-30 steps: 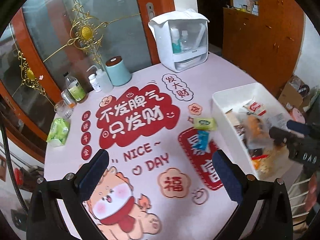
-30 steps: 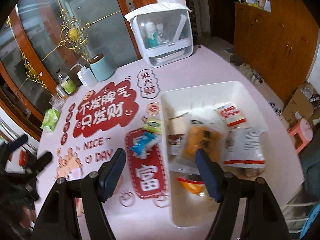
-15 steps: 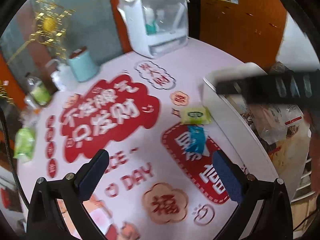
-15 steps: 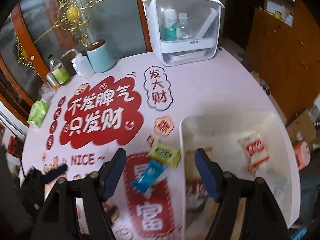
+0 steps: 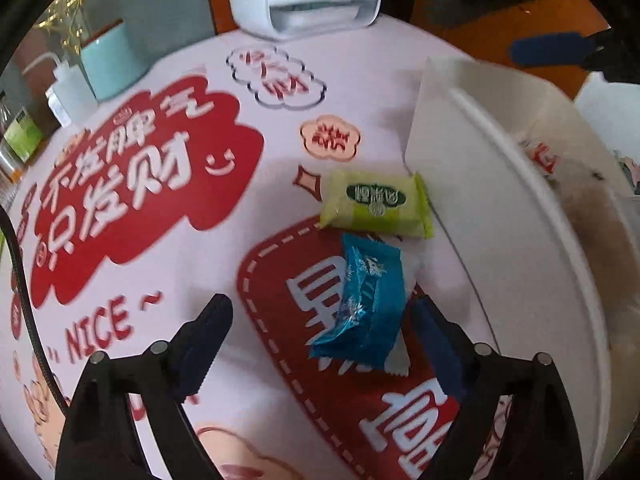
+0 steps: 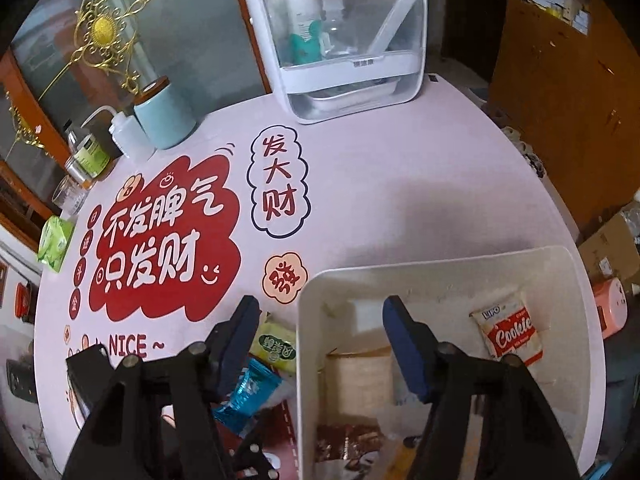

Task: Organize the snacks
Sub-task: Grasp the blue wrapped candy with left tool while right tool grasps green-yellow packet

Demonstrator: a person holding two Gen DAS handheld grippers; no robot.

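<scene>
Left gripper (image 5: 320, 340) is held low over the desk (image 5: 380, 92), fingers spread wide, nothing clamped. The blue packet (image 5: 366, 306) lies flat on the red print, mostly toward the right finger (image 5: 436, 348), which looks just beside or touching its edge; contact cannot be confirmed. At 12 o'clock from it the green packet (image 5: 378, 204) is seen, touching or nearly touching the blue one's top end. At 3 o'clock stands the white bin (image 5: 532, 240), its wall close to both packets.

Risks, as judged: an off-centre closure could shove the slick wrapper sideways instead of pinching it; the green packet could be dragged along; the right finger could be knocked against the bin wall.

Right gripper (image 6: 320, 328) is held above the bin's near rim, fingers apart and empty, one outside, one inside over the cookie packet (image 6: 510, 332) side. A collision between the two grippers is possible, since they are crowded at the same spot.
</scene>
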